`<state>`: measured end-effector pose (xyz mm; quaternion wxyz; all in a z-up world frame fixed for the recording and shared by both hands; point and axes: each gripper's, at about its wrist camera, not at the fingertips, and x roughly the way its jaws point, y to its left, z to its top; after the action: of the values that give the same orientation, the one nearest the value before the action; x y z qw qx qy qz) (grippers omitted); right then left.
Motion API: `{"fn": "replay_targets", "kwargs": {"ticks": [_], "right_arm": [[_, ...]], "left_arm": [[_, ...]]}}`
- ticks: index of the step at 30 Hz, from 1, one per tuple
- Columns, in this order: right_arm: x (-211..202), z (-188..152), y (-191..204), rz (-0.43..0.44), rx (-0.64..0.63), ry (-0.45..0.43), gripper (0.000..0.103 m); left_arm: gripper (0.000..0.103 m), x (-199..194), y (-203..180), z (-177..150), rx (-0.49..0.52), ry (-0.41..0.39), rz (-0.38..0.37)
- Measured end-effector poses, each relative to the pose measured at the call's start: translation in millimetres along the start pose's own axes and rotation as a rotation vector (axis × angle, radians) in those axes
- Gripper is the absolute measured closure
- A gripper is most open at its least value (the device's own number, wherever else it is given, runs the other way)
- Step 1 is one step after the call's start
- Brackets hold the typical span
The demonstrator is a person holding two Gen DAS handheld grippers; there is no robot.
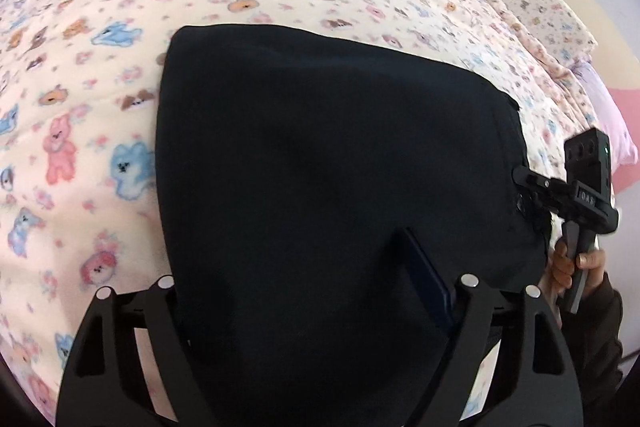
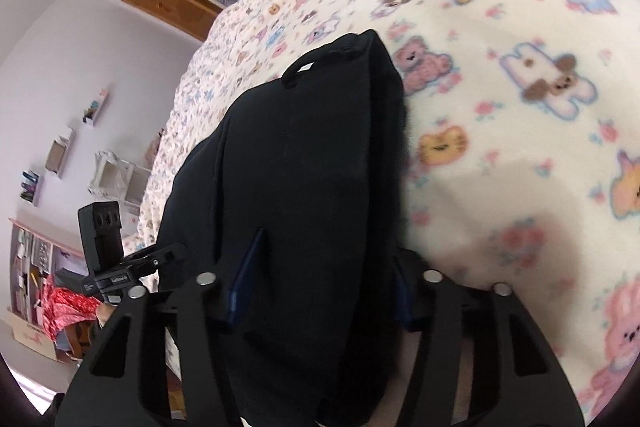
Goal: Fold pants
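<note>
In the left wrist view, the pants [image 1: 320,167] are lying as a dark folded bundle on the bed [image 1: 120,87], its patterned blanket showing all around. The left claw [image 1: 312,307] is sitting over the near edge of the bundle with its jaws spread wide; one blue pad [image 1: 428,275] is showing edge-on against the cloth, while the other pad is lost behind the fabric, so whether the cloth is being pinched I cannot tell. At the right edge, the right claw [image 1: 524,187] is reaching in at the side of the pants, and a hand [image 1: 576,267] is gripping its handle. In the right wrist view, the bundle is running away from the camera, a small loop and white tag [image 2: 306,67] showing at its far end. The right claw [image 2: 316,291] is straddling a thick fold, with a blue pad on each side of it; they seem to be lying against the cloth, yet it is too dark to say they are pressing. The left claw [image 2: 160,259] is showing at the left of the pants. Judging from this, a further fold is in hand: both claws are taking hold of the near end. The next move is calling for a firm pinch on both sides, then lifting evenly toward the far end. The black layers are merging, so the fold count is hard to read.
</note>
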<state>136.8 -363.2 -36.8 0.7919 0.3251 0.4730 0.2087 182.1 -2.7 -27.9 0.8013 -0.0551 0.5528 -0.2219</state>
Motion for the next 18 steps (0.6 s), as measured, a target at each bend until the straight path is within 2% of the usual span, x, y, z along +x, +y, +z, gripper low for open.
{"fn": "replay_targets", "kwargs": {"ticks": [4,8,13,18], "right_arm": [[-1.3,-3.5,2.6,-0.002,-0.019,-0.021,0.056],[-4.7,-7.0,7.8,-0.002,-0.048,-0.054,0.062],[-14.5,-9.1,18.0,0.023,-0.085,-0.104,0.069],[-23.3,-8.0,44.0,0.049,-0.134,-0.142,0.072]], "left_arm": [[0.031,-4.9,-1.9,-2.7,-0.015,-0.017,0.04],[0.041,-7.7,-12.5,-4.5,0.024,-0.039,0.117],[0.071,-18.6,-31.6,-10.7,0.101,-0.095,0.23],[0.083,-31.8,-45.7,-14.7,0.149,-0.164,0.29]]}}
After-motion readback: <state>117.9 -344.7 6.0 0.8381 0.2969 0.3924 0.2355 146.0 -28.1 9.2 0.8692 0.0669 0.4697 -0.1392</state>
